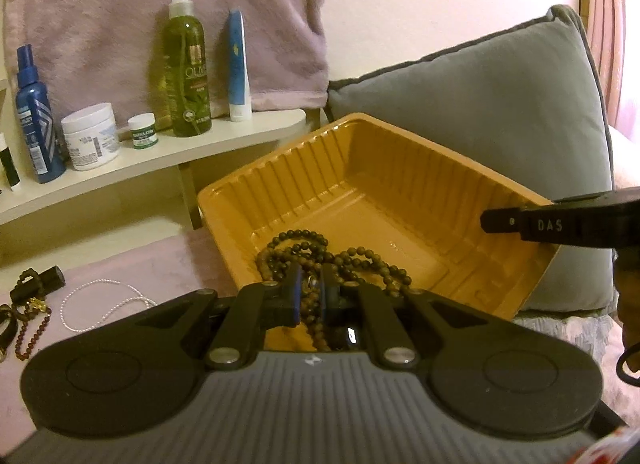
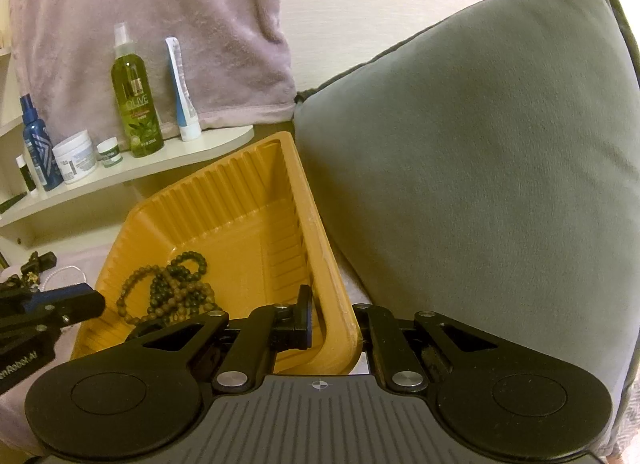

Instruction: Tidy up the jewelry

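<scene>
The left gripper (image 1: 311,289) is at the lower centre of the left wrist view. Its jaws are almost closed and they pinch a strand of brown beads (image 1: 316,260). Most of the beads lie in a heap on the floor of the orange tray (image 1: 248,188), at its near edge, and one strand goes from the heap between the blue pads (image 1: 297,292) towards the camera.

In the right wrist view the right gripper (image 2: 332,320) is at the lower centre. Its jaws are closed on the near right wall of the tray: one finger (image 2: 304,316) is inside the tray and the other is outside, mostly hidden by the rim. The tray looks tilted, and its right side is against a grey cushion (image 2: 480,184). In this view the beads (image 2: 172,288) are at the lower left of the tray, and the left gripper (image 2: 60,304) comes in from the left edge of the frame.

At the lower left of the left wrist view, more jewelry lies on a pink cloth (image 1: 168,264): a white pearl string (image 1: 100,304), a dark red bead string (image 1: 32,332) and some dark pieces I cannot identify. At the upper left, a shelf (image 1: 180,148) carries a green spray bottle (image 1: 188,68), a blue bottle (image 1: 36,120), a white jar (image 1: 90,136) and a white-blue tube (image 1: 239,64).
</scene>
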A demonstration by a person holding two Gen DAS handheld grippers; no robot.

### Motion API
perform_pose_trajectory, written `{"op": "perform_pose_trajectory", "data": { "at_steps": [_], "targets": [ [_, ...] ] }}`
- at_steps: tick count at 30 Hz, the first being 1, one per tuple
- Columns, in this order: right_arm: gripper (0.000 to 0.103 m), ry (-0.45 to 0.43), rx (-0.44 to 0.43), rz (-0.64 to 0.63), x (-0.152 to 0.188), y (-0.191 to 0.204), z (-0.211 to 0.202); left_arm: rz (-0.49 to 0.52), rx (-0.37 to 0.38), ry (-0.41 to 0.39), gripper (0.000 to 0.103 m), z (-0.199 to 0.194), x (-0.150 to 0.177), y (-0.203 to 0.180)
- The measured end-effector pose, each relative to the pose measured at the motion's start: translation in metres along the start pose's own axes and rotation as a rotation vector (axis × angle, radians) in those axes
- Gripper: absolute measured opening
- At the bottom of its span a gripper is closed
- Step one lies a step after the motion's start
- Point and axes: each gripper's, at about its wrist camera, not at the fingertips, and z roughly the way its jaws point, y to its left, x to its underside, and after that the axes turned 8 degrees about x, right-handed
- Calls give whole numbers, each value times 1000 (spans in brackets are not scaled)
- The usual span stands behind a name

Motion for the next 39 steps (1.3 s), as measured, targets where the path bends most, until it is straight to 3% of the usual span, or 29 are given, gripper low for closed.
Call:
{"op": "perform_pose_trajectory", "data": {
  "at_steps": [2,3,5,16,31,39],
  "targets": [
    [8,0,0,-1,0,0,0,-1,-1,5,10,3,1,0],
    [8,-1,0,0,0,0,0,0,-3,2,18,2,1,-1],
    [8,-1,1,-1,0,0,0,-2,-1,-9,24,0,2,0],
    [8,-3,2,-4,0,1,0,-77,-89,-35,25,-27,17,28],
    [8,-5,6,-18,0,2,-1,-185,-357,-17,25,-65,52,117],
    [8,-3,12,-30,0,3,0,-206,-422,14,25,-60,66,157]
  ]
}}
